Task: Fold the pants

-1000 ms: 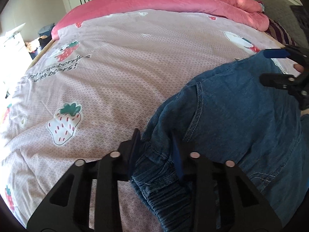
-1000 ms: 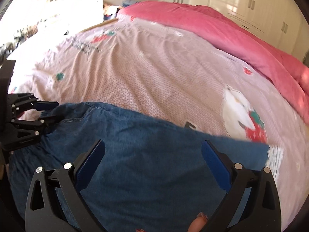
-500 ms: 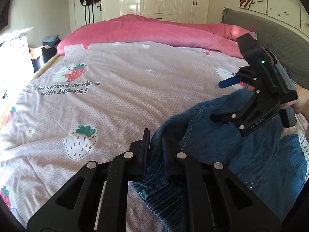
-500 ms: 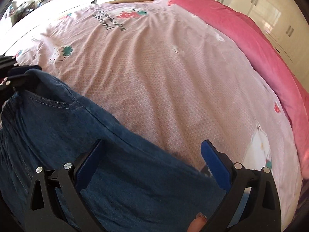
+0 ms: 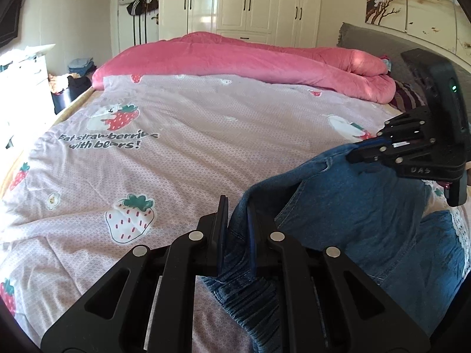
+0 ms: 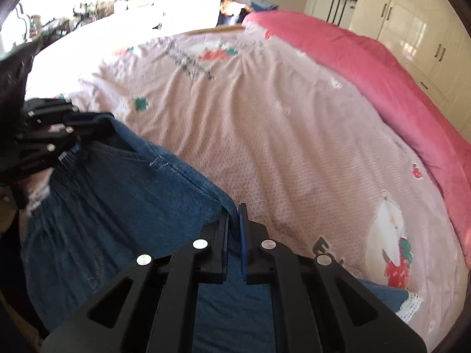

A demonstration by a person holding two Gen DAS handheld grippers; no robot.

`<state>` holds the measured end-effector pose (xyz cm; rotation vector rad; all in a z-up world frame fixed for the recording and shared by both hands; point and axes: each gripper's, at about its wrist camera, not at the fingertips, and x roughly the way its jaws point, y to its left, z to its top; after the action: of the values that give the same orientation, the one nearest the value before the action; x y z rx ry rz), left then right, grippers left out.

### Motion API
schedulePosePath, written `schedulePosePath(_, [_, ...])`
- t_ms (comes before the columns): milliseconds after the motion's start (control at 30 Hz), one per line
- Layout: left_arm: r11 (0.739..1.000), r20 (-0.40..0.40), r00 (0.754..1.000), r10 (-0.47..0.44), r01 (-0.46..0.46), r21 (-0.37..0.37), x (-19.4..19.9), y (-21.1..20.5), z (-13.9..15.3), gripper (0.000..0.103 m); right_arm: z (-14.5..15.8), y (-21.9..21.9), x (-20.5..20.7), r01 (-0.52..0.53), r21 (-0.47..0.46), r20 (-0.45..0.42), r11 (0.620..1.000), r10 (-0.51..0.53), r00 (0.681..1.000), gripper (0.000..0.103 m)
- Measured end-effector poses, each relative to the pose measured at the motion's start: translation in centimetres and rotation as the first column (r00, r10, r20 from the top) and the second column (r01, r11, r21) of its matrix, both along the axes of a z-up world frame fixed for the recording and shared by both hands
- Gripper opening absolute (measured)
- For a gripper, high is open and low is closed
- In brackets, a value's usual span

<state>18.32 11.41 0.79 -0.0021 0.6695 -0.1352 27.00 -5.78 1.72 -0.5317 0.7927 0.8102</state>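
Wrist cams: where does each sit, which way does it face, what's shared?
Left wrist: on the left gripper, looking down along its fingers over the denim pants and bed cover toward the wardrobe; right gripper at right.
Right wrist: on the right gripper, facing the bed cover and pink blanket; left gripper at left.
Shared: pants, bed cover, blanket, both grippers clamping denim.

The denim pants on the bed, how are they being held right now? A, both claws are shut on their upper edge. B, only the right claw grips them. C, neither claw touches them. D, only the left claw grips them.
A: the left claw pinches the denim pants at the ribbed waistband end, and the right claw is clamped on the same upper edge farther along.
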Motion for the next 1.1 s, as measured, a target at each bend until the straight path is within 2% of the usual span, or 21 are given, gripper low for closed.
schedulePosePath(67, [1.0,0.027,1.0,-0.01,0.01,0.002,-0.8,-0.1,0.5,0.006,1.1,-0.5,-1.8,-0.003,0.021,0.033,1.0,0.003,0.999,0.005])
schedulePosePath(267, [0.999,0.089,0.996,-0.031,0.029,0.022,-3.8,-0.6,1.8,0.008,2.9,-2.2,-6.7,0.02,0.059,0.039,0.998,-0.023,0.999,0.005])
schedulePosePath(533, [0.996,0.158,0.984,-0.08,0.073,0.053,-9.2,-1.5,2.0,0.008,2.8,-4.8,-13.1,0.044,0.141,0.008,0.989,-0.045,0.999,0.005])
schedulePosePath(700, [0.995,0.155,0.984,-0.089,0.083,0.048,-12.5,-2.1,1.4,0.007,1.3,-6.2,-16.6,0.063,0.188,-0.044,0.98,-0.056,0.997,0.005])
schedulePosePath(767, [0.997,0.153,0.986,-0.064,0.058,0.045,-14.2,-2.0,1.2,0.006,0.5,-6.5,-18.1,0.075,0.188,-0.045,0.979,-0.068,0.997,0.005])
schedulePosePath(900, [0.998,0.12,0.992,-0.046,0.05,-0.025,-16.4,-1.0,0.5,0.006,-1.1,-6.7,-20.3,0.076,0.204,-0.075,0.976,-0.062,0.995,0.005])
schedulePosePath(1000, [0.998,0.092,0.993,-0.069,0.069,-0.001,-16.7,-1.3,0.3,0.006,-1.7,-6.7,-20.8,0.077,0.195,-0.079,0.978,-0.062,0.995,0.005])
schedulePosePath(1067, [0.994,0.102,0.989,-0.102,0.098,0.043,-16.5,-2.2,0.8,0.017,-1.7,-6.8,-20.8,0.077,0.209,-0.083,0.975,-0.061,0.995,0.005])
schedulePosePath(1100, [0.99,0.1,0.986,-0.13,0.124,0.063,-16.2,-2.7,1.0,0.026,-1.6,-6.8,-20.9,0.077,0.211,-0.082,0.975,-0.061,0.995,0.005])
